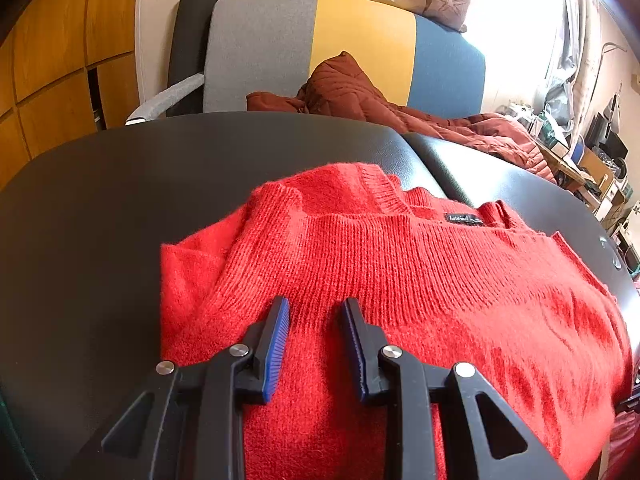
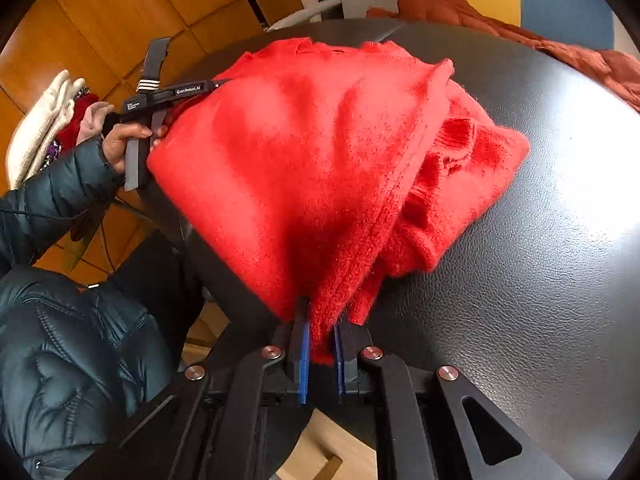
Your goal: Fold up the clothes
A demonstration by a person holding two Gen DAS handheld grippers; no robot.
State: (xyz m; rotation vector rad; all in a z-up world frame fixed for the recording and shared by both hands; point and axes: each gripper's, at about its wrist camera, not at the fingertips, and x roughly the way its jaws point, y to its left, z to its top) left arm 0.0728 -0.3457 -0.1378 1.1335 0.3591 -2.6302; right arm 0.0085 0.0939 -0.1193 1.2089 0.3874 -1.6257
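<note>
A fuzzy red knitted sweater (image 1: 400,280) lies on the black leather table (image 1: 100,208), its neck label facing up at the far side. My left gripper (image 1: 316,304) is open and hovers low over the sweater's near part, with fabric showing between the blue pads but not pinched. In the right wrist view the right gripper (image 2: 320,320) is shut on a bunched edge of the sweater (image 2: 300,152), which rises from it in a tented fold over the rest of the garment. A hand (image 2: 120,140) holds the left gripper's handle (image 2: 134,160) at the sweater's far left; its fingers are hidden behind the fold.
A chair (image 1: 360,40) with grey, yellow and blue panels stands behind the table, with a maroon quilted jacket (image 1: 352,88) draped on it. Wooden cabinets (image 1: 52,60) are at the left. A pile of pale and red clothes (image 2: 48,120) sits beyond the table edge. A dark padded sleeve (image 2: 52,192) is near left.
</note>
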